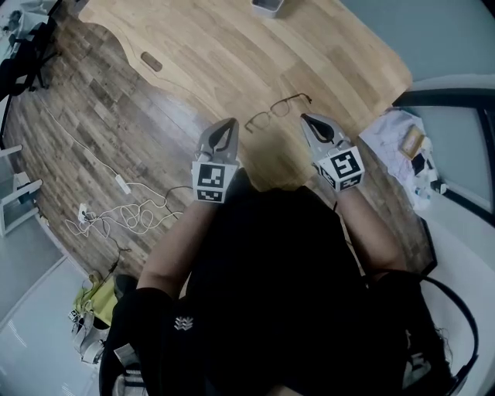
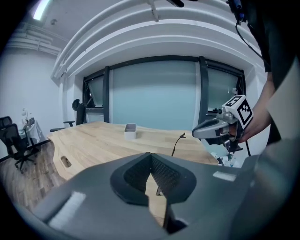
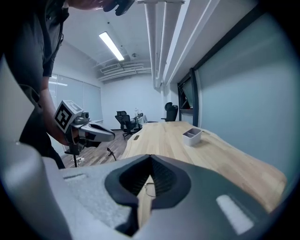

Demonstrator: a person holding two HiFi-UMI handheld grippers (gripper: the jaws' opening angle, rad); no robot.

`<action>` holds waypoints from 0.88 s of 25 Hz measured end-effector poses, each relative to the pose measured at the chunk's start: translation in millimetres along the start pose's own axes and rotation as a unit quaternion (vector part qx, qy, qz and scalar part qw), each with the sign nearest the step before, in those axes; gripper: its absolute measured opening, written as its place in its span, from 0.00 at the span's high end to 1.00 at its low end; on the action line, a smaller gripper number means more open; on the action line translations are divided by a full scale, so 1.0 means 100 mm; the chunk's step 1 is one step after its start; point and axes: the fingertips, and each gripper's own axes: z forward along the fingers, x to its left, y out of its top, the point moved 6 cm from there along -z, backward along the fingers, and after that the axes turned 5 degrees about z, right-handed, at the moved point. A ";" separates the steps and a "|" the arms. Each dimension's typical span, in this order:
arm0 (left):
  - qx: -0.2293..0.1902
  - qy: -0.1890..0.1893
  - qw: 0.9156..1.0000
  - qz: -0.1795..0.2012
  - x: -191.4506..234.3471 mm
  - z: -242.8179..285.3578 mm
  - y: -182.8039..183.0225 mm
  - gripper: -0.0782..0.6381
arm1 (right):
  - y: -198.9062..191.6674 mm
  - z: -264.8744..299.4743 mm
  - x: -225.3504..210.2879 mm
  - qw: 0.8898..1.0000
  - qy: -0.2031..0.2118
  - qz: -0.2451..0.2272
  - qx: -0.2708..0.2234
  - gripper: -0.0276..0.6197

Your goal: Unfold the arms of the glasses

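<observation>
Left claw (image 1: 225, 133) and right claw (image 1: 309, 122) are both pinched shut and empty. The glasses (image 1: 270, 112) lie on the table (image 1: 232, 54) just ahead between them, fold unclear. Thin frame, grip gently.

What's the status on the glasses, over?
Left gripper shut, right gripper shut, both empty. Thin dark wire-framed glasses lie on the pale wooden table between them. Small grey tray far off, nothing in the way.

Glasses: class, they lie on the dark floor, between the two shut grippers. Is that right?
One thing is wrong: the place. The head view shows the glasses lying on the light wooden table, near its edge. The rest holds: they are between the left gripper and the right gripper, and both are shut.
</observation>
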 end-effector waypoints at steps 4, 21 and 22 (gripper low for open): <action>0.000 -0.004 1.000 0.000 -0.07 0.00 -0.02 0.88 | -0.01 -0.03 -0.03 1.000 -0.001 0.004 -0.001 0.96; 0.007 -0.024 1.000 0.010 -0.17 0.02 -0.04 0.88 | 0.09 -0.06 -0.06 1.000 -0.007 -0.002 -0.018 0.96; 0.007 -0.023 1.000 0.009 -0.17 0.03 -0.05 0.88 | 0.09 -0.06 -0.07 1.000 -0.006 -0.004 -0.019 0.96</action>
